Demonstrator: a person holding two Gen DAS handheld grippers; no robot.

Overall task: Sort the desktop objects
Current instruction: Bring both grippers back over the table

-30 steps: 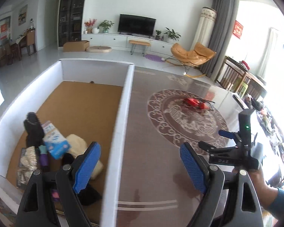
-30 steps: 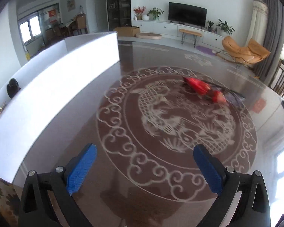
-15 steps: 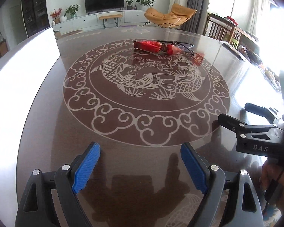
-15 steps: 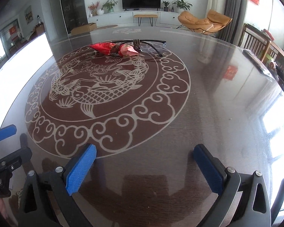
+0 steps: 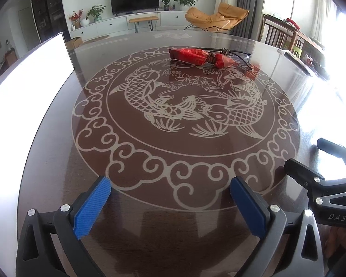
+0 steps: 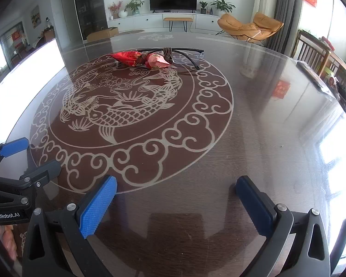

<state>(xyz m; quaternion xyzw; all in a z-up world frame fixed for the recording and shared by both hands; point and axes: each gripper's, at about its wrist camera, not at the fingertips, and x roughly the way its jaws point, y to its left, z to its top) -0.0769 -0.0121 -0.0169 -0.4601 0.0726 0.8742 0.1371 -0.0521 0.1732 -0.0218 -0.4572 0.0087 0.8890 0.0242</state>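
From the left wrist view, your left gripper (image 5: 170,205) hangs over the near edge of the round, glossy dark-wood bench (image 5: 276,53) with its pale koi inlay. Its blue ribbed fingers (image 5: 91,207) are opening wide with nothing between them. The things to sort lie far off, past the fish pattern: two crinkly red foil packets (image 5: 197,56) touching end to end, a brown knotted bundle between them, and a thin black cord (image 5: 242,56) trailing right. The white box wall (image 5: 30,73) stands at the left edge. Carry the fingers in low and square across one packet's narrow body; the foil is probably slippery and soft, so close gently and mid-length.

From the right wrist view, your right gripper (image 6: 175,204) is likewise spread and empty, near the bench's front. The red packets (image 6: 140,58) sit far and slightly left, the cord (image 6: 186,53) arcing behind them. Mind that cord; it may drag along if tangled.
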